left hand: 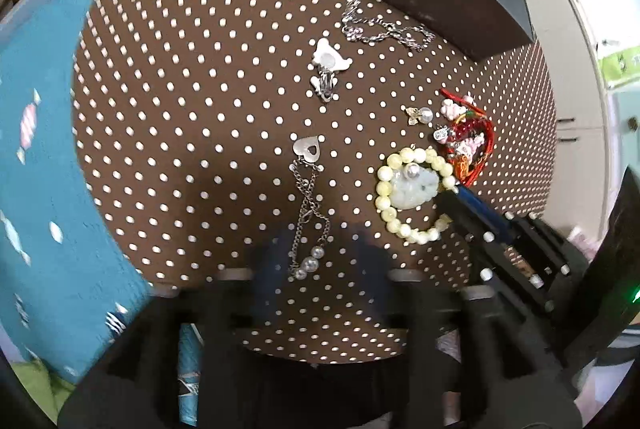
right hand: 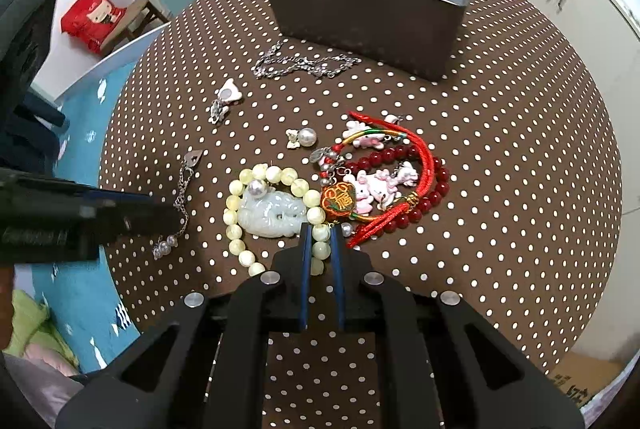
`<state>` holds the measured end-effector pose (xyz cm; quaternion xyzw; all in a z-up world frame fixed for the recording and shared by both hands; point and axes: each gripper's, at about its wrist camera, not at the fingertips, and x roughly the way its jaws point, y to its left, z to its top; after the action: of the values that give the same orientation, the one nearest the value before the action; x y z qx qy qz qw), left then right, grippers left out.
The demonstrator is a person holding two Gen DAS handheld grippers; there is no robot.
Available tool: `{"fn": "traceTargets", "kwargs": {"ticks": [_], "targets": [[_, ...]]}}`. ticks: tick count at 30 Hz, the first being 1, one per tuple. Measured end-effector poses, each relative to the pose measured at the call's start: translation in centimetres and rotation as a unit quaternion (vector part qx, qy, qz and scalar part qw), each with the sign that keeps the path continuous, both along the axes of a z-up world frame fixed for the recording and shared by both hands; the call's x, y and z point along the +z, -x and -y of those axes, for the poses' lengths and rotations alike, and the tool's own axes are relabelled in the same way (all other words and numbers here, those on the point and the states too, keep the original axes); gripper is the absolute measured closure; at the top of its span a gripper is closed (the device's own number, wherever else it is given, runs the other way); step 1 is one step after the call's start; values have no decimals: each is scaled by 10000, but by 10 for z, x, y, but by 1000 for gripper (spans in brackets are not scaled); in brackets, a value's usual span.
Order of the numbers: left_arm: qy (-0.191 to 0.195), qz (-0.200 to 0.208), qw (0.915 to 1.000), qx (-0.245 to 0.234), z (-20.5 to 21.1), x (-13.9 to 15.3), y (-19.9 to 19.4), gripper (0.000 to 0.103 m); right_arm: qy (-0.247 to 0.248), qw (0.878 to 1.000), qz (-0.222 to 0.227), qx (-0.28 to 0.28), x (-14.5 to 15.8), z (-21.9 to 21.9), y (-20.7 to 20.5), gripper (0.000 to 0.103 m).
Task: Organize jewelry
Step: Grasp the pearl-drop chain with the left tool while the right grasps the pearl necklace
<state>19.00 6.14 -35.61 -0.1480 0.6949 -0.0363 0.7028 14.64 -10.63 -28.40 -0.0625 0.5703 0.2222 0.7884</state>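
Round table (right hand: pixel 520 157) with a brown, white-dotted cloth carried the loose jewelry; a grey box (right hand: pixel 372 17) stood open at the top centre of the right wrist view, with nothing visible inside it.

Right gripper (right hand: pixel 321 235) sat at lower centre of its own view, pointing steeply down. Its blue-lined jaws were nearly closed and pinched the cream bead bracelet (right hand: pixel 276 175) at that bracelet's lower right beads. The bracelet lay on the cloth, ringed around a pale jade pendant (right hand: pixel 272 215), with a single pearl at its upper left edge. In the left wrist view the same gripper entered from the right, tip at the bracelet.

Left gripper (left hand: pixel 322 261) was blurred at lower centre of its view. Its jaws stood apart, one on each side of the pearl-ended chain (left hand: pixel 308 213), pads not pressing it. That chain ran down from a heart charm (left hand: pixel 307 149).

Just right of the bracelet lay a tangle of red cord, dark red beads and pink charms (right hand: pixel 384 181). A silver chain (right hand: pixel 304 65) lay just in front of the box. A white bear charm (left hand: pixel 330 59) and a small pearl earring (right hand: pixel 304 137) lay between them.
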Motion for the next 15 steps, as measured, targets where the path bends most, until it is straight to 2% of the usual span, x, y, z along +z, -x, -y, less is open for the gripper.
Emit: {"fn": "traceTargets", "kwargs": {"ticks": [3,6,7,10,11,12,15], "targets": [[-302,-68,9991,-302,10,-7,-4,50,23,10000,-27,1,-2,5,1,94],[-619,-262,9965,-501,26,-15,7,65,36,10000,-37,-5,-3,7,3,94],[-691,-365,9954,-549,27,-21,8,67,23,10000,-42,-16,-3,8,3,94],[-887,-243,9931,-733,37,-28,12,79,-10,10000,-70,-59,-4,6,3,94],[-996,-166,9916,-809,40,-29,10,90,-17,9999,-76,-66,-4,6,2,94],[-1142,-74,9894,-900,43,-31,9,94,-14,9999,-72,-69,-4,6,2,94],[-1171,3,9873,-1070,53,-35,12,95,-22,9999,-70,-80,-3,6,2,94]]}}
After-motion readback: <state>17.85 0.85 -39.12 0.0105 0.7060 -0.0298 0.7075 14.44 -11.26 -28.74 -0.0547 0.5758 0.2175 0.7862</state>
